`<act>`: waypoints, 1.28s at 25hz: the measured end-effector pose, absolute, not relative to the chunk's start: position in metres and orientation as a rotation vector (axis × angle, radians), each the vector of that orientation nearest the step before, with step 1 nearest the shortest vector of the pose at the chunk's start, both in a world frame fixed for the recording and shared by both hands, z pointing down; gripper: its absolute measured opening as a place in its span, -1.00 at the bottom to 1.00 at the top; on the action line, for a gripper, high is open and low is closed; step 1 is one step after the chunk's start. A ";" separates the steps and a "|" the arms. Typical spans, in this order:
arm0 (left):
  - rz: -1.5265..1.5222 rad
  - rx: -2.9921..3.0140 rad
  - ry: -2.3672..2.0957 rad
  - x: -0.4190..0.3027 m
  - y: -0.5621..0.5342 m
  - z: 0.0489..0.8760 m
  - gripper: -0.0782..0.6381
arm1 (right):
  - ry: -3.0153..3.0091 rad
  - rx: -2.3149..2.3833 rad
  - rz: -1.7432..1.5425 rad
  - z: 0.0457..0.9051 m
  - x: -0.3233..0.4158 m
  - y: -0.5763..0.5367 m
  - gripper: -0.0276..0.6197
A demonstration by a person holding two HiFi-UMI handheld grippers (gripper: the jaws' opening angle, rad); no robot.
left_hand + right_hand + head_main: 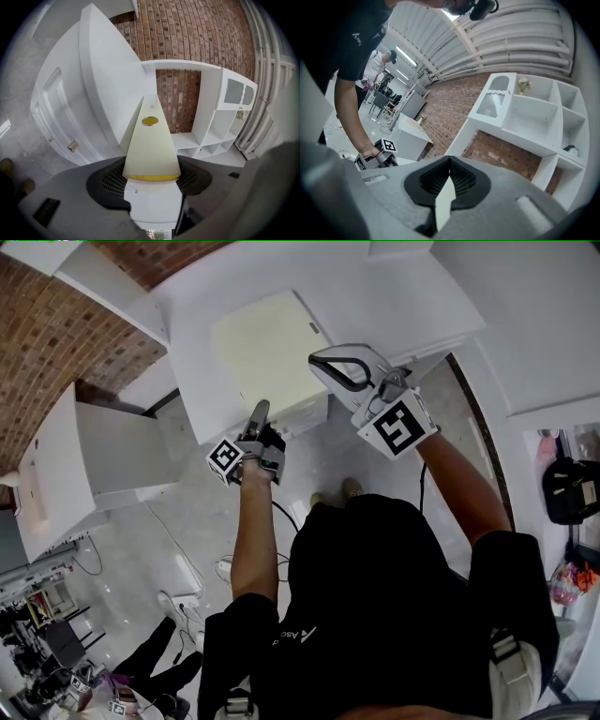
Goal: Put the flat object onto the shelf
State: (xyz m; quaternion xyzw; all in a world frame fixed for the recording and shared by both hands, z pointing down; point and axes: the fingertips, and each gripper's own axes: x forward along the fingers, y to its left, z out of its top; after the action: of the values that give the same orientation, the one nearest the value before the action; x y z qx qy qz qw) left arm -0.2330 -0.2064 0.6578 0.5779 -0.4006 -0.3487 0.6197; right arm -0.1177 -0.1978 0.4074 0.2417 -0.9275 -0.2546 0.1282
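- A brick wall (56,343) and a low white cabinet (103,465) fill the left of the head view, the cabinet standing on a pale glossy floor (206,521).
- The cream board (262,343) is flat but fairly thick. It lies broad face up over a white cabinet top (403,306), ahead of the person. Whether it rests on that top or is lifted just off it cannot be told.
- The left gripper (258,418) meets the board's near edge and is rolled onto its side. Its jaws stand wide and the board fills the gap, with its faces against both pads, so it is gripped across its thickness.
- The right gripper (328,364) sits just beside the board's near right corner, with its jaws pressed together. Its own view shows only a thin white sliver at the seam, too small to identify.
- In the left gripper view a white open shelf unit (220,117) stands against the brick. It is beyond and to the right of the board, well apart from it.
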 end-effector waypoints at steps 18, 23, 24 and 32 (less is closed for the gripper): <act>-0.857 1.379 -0.884 -0.191 -0.212 0.518 -0.01 | -2.663 0.796 -0.902 0.362 -0.063 -0.195 -0.91; -0.858 1.407 -0.874 -0.171 -0.214 0.473 -0.01 | -2.636 0.837 -0.985 0.342 -0.041 -0.196 -0.91; -0.857 1.412 -0.874 -0.167 -0.214 0.466 -0.01 | -2.632 0.842 -1.002 0.338 -0.036 -0.197 -0.91; -0.882 1.450 -0.863 -0.138 -0.218 0.408 -0.01 | -2.638 0.838 -1.119 0.301 -0.009 -0.191 -0.91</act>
State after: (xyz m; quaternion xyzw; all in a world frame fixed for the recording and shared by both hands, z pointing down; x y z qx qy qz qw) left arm -0.1376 -0.2178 0.4082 0.6203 -0.3692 -0.3773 0.5802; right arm -0.0091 -0.1910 0.3011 0.2797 -0.8809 -0.3737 0.0778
